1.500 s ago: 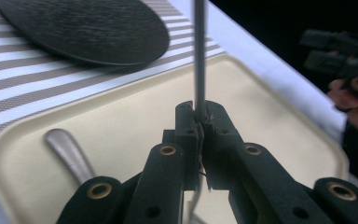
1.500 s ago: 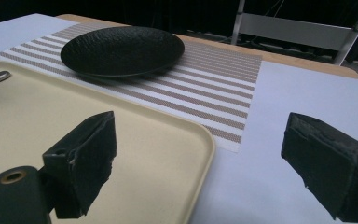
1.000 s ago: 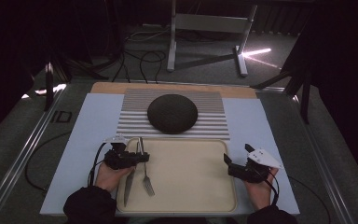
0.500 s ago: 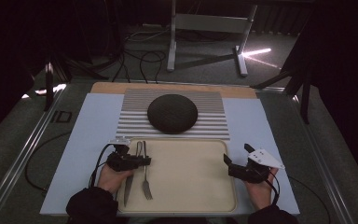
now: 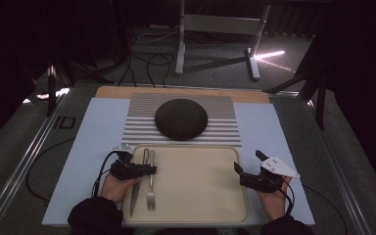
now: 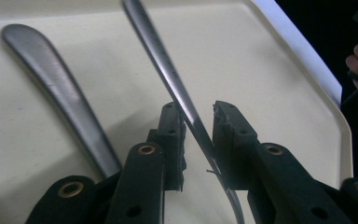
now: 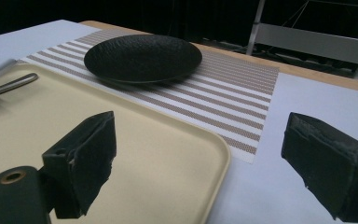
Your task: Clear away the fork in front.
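Cream tray (image 5: 196, 196) holding fork (image 5: 151, 181) and knife (image 5: 136, 193) at its left edge, left claw (image 6: 196, 135) just opening, loosely straddling fork handle, right claw (image 7: 200, 163) wide, empty, at tray's right edge.

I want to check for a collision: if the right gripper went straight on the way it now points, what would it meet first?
Probably nothing at once: the right gripper stands open over the tray edge. Farther along lie the striped mat and the black plate, slightly aside; depth is unclear.
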